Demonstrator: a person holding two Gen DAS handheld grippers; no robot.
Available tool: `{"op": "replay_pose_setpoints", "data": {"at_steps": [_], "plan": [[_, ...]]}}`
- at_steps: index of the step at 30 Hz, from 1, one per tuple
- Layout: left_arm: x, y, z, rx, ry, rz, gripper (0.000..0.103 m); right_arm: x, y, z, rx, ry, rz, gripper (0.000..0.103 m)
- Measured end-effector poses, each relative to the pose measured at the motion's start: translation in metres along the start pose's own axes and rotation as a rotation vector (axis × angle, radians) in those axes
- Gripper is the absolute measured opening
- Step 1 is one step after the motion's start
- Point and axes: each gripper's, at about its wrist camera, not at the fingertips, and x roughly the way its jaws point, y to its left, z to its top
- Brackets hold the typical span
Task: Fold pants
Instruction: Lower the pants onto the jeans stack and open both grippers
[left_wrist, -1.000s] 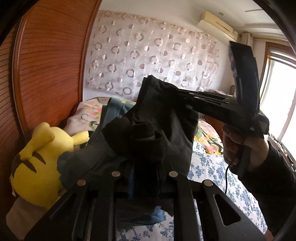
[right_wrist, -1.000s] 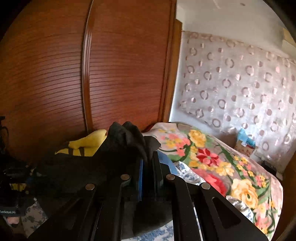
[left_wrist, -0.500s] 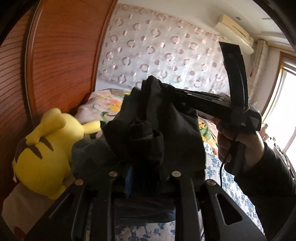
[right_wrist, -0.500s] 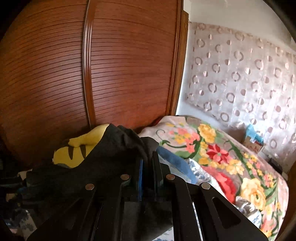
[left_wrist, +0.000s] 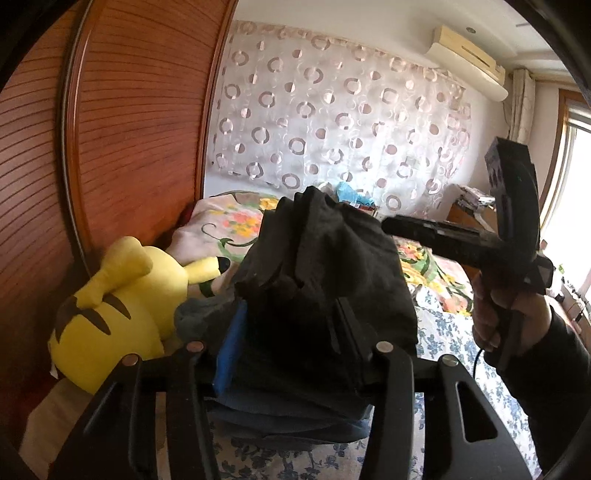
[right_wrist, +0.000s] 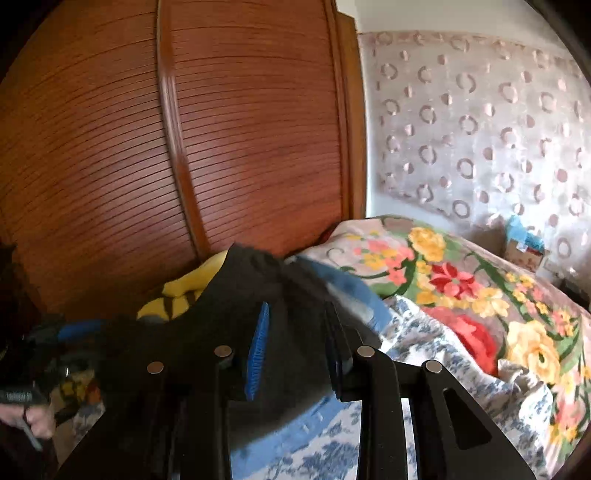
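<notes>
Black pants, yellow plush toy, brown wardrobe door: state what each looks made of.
Black pants: soft matte woven or knit cloth, judging by limp folds and bunching; the exact fibre is unclear.
Yellow plush toy: fuzzy fabric over stuffing, going by its rounded, puffy shape and dull nap.
Brown wardrobe door: wood or wood-look panel with a semi-gloss finish, showing fine horizontal ribs and soft highlights.

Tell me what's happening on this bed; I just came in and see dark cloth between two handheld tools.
A person is folding a pair of black fabric pants over the floral-sheeted bed. The left tool and the right tool both have the bunched cloth between their jaws, and both sets of jaws are opening, so the pants are being let go. A yellow plush toy lies beside the pile, against the wooden slatted wardrobe.
</notes>
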Motion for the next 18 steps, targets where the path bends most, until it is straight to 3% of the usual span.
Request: {"op": "replay_pose_setpoints", "data": {"at_steps": [9,18], "plan": [[0.017,0.015,-0.013,-0.004,0.086,0.073,0.049,0.027,-0.023,-0.005,0.056,0.091,-0.026,0.030],[-0.007,0.005,-0.009,0.021,0.056,0.075,0.049,0.001,0.007,0.002,0.058,0.073,-0.047,0.030]]}}
